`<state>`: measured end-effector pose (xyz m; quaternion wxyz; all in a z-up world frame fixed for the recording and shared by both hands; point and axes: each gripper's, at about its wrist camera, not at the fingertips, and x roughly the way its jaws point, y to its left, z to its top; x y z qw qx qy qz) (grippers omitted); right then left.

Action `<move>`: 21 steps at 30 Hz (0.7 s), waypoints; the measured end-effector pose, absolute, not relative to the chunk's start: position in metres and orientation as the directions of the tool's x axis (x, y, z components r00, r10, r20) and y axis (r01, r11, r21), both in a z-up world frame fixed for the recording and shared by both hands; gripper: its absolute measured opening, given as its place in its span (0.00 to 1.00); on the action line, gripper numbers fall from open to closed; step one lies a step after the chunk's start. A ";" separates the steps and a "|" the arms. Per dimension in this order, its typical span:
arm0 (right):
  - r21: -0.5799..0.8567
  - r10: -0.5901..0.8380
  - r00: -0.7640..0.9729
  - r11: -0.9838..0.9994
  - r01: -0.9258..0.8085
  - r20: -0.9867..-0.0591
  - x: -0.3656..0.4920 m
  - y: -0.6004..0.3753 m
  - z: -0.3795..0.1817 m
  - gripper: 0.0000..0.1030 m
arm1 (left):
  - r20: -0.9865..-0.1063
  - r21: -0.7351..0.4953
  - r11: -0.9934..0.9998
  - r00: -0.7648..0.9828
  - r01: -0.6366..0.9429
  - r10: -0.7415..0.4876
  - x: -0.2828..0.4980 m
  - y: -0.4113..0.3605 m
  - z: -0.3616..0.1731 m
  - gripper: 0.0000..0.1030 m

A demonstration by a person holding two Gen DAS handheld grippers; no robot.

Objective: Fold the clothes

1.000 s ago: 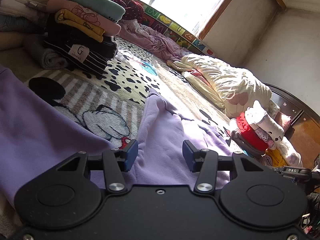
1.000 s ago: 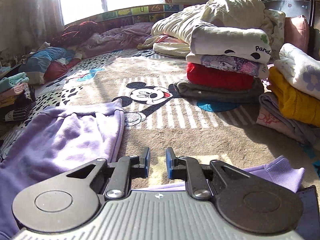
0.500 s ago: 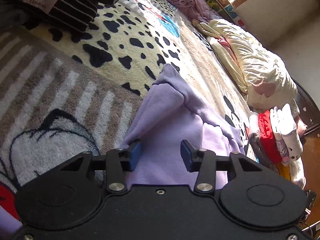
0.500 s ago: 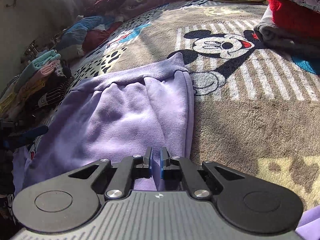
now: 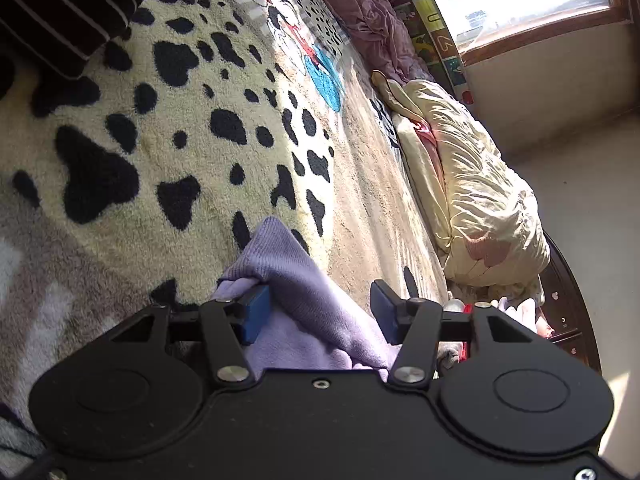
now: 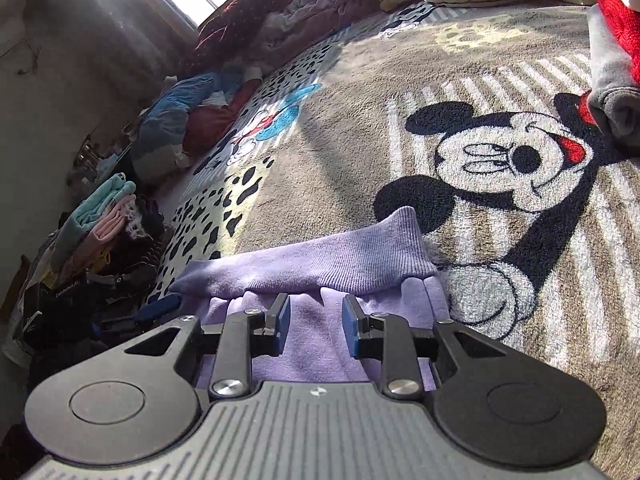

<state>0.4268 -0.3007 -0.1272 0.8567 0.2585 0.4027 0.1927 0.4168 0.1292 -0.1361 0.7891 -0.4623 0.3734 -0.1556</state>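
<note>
writing is scarce: only a "cenrobot.ai" mark on the dark gear (image 6: 64,300) at far left. left tool (image 5: 318,314) is opening, a lilac garment (image 5: 292,280) cuff between its pads on the blanket (image 5: 160,152). right tool (image 6: 314,326) is opening over the same garment, gripping nothing.

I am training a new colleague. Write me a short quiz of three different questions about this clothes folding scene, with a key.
1. True or false: the right tool is clamped shut on the purple garment.
2. Which cartoon figure on the blanket lies beside the garment's ribbed band? A) Mickey Mouse B) a panda C) a duck
3. What colour are the pads of the left tool?

Key: 1 false, its jaws are opening over the cloth. 2 A. 3 blue.
</note>
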 end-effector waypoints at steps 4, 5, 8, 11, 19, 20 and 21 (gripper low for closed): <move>0.609 0.481 0.637 0.793 -0.022 -0.602 0.439 -0.327 -0.145 0.06 | -0.425 -0.859 0.504 0.678 -0.093 -0.599 0.413 0.140 -0.134 0.53; 0.622 0.482 0.646 0.783 -0.014 -0.592 0.436 -0.333 -0.146 0.05 | -0.421 -0.861 0.501 0.683 -0.093 -0.597 0.410 0.143 -0.133 0.53; 0.625 0.459 0.677 0.781 0.001 -0.575 0.415 -0.346 -0.137 0.10 | -0.405 -0.850 0.520 0.731 -0.080 -0.550 0.386 0.153 -0.118 0.54; 0.576 0.398 0.732 0.817 -0.008 -0.554 0.377 -0.354 -0.113 0.29 | -0.364 -0.856 0.516 0.761 -0.045 -0.537 0.352 0.164 -0.098 0.55; 0.461 0.457 0.734 0.860 -0.219 -0.503 0.233 -0.306 -0.066 0.29 | -0.331 -0.819 0.569 0.752 0.071 -0.570 0.218 0.141 -0.067 0.55; 0.432 0.468 0.722 0.865 -0.256 -0.509 0.212 -0.292 -0.066 0.29 | -0.358 -0.775 0.624 0.746 0.099 -0.562 0.202 0.126 -0.067 0.55; 0.400 0.472 0.715 0.870 -0.287 -0.516 0.194 -0.278 -0.067 0.29 | -0.384 -0.725 0.677 0.741 0.126 -0.551 0.186 0.111 -0.067 0.55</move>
